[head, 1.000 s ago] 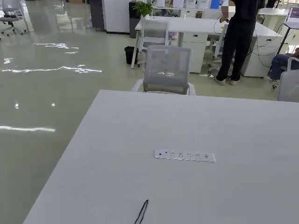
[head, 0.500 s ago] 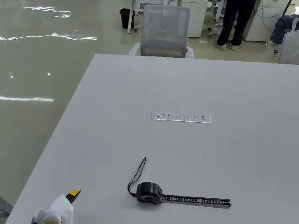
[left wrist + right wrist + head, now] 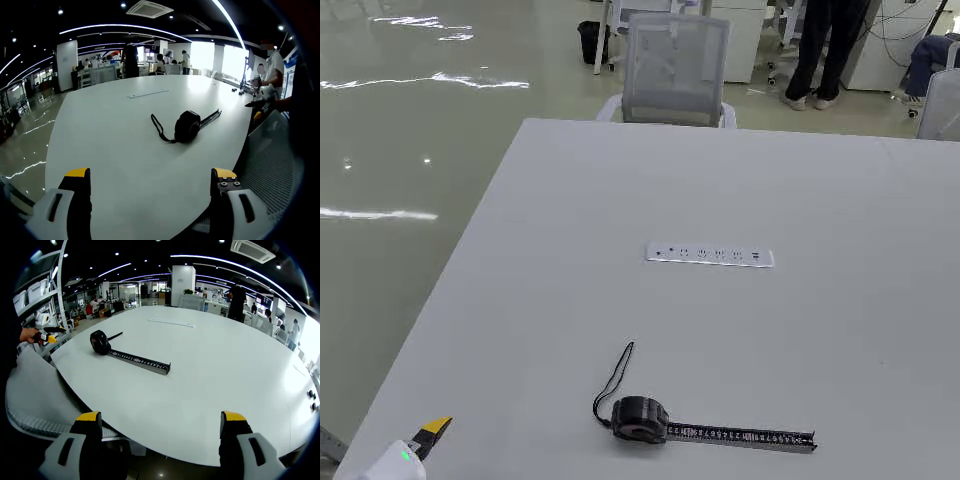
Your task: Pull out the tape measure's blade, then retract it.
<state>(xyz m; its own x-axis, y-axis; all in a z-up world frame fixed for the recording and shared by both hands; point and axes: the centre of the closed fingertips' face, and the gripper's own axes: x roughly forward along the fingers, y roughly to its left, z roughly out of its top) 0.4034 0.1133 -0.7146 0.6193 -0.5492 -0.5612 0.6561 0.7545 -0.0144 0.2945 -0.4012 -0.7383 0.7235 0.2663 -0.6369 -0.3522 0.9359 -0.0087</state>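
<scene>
A black tape measure (image 3: pixel 640 418) lies on the white table (image 3: pixel 720 170) near its front edge. Its blade (image 3: pixel 745 437) is pulled out flat to the right, and a thin black wrist strap (image 3: pixel 613 378) loops away from the case. My left gripper (image 3: pixel 432 429) sits at the table's front left corner, well left of the case. In the left gripper view that gripper (image 3: pixel 150 175) is open and holds nothing, and the tape measure (image 3: pixel 187 125) lies ahead. My right gripper (image 3: pixel 161 417) is open too, off the table's edge, with the tape measure (image 3: pixel 100 341) and blade (image 3: pixel 140 361) ahead to the left.
A white power strip (image 3: pixel 710 255) lies mid-table beyond the tape measure. A grey mesh office chair (image 3: pixel 675 70) stands at the far edge. A person (image 3: pixel 825 40) stands by desks farther back. A mesh chair back (image 3: pixel 40 400) is close under the right gripper.
The head camera tilted down, bringing the tape measure and left gripper into view. Since half a second ago the left gripper has sunk toward the lower left. The tape measure has not moved.
</scene>
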